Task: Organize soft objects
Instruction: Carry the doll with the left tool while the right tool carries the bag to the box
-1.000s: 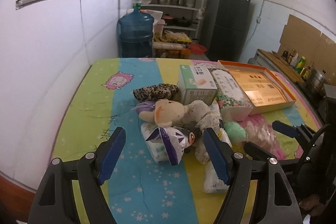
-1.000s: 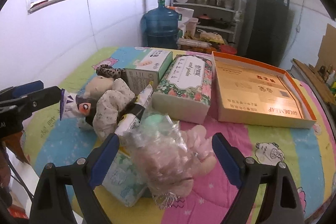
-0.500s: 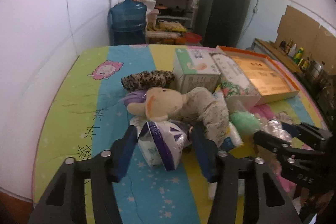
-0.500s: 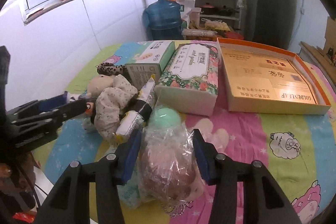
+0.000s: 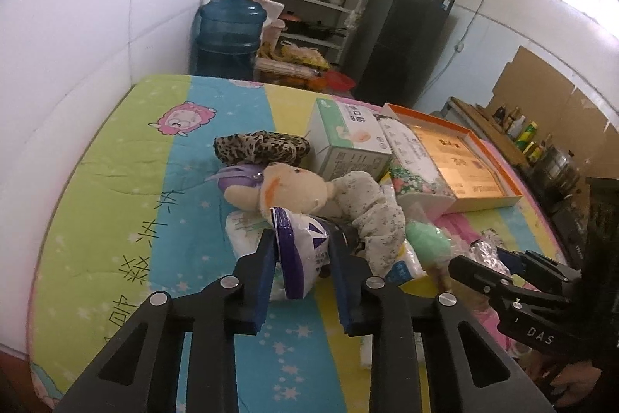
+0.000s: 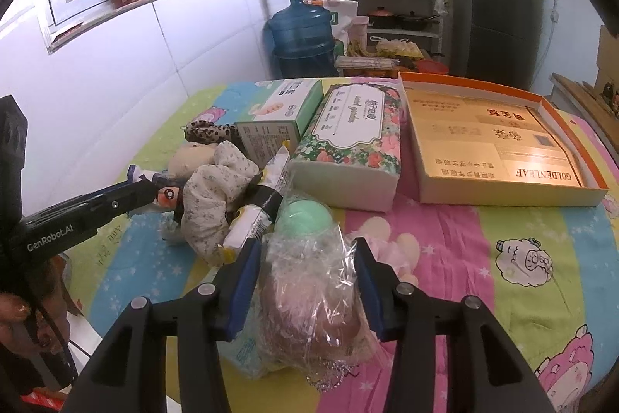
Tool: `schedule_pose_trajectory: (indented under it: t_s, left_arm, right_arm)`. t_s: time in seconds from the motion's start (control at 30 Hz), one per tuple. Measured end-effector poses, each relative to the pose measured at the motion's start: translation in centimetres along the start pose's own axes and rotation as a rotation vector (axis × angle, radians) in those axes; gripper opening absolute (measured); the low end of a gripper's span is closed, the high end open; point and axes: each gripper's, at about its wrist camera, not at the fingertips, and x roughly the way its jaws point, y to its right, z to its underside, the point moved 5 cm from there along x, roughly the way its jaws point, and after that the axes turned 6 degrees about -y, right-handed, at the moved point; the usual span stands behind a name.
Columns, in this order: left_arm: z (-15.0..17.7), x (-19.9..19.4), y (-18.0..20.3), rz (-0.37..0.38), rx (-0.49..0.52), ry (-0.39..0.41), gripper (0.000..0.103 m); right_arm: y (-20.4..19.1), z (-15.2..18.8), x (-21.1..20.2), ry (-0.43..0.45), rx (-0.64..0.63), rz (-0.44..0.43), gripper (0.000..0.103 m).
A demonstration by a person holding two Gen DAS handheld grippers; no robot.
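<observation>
My left tongs [image 5: 301, 254] have just been closing and now pinch the purple-and-white packet [image 5: 300, 258] near the table's [image 5: 116, 219] front edge. My right tongs [image 6: 307, 271] clamp the plastic-wrapped pink toy [image 6: 309, 300]. Beyond lie the plush doll [image 5: 294, 188] and orange tray [image 6: 503, 142].

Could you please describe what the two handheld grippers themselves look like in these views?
Both are matte black plastic frames with silver screw heads and two fingers faced with blue pads. The left gripper carries white "GenRobot.AI" lettering on its side, seen from the right wrist view; the right gripper shows white "DAS" lettering. A thin black cable hangs beneath the left one.
</observation>
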Motion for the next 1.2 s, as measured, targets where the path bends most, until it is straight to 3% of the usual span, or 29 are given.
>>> schedule_pose_trajectory:
  t_s: [0.7, 1.2]
  left_arm:
    - [-2.4, -6.3, 2.1, 0.035, 0.041, 0.145, 0.021]
    - [-5.4, -9.4, 7.2, 0.116, 0.137, 0.208, 0.021]
  right_arm:
    - [0.6, -1.0, -3.8, 0.078, 0.031, 0.007, 0.048]
    - [2.1, -2.3, -8.2, 0.175, 0.072, 0.057, 0.048]
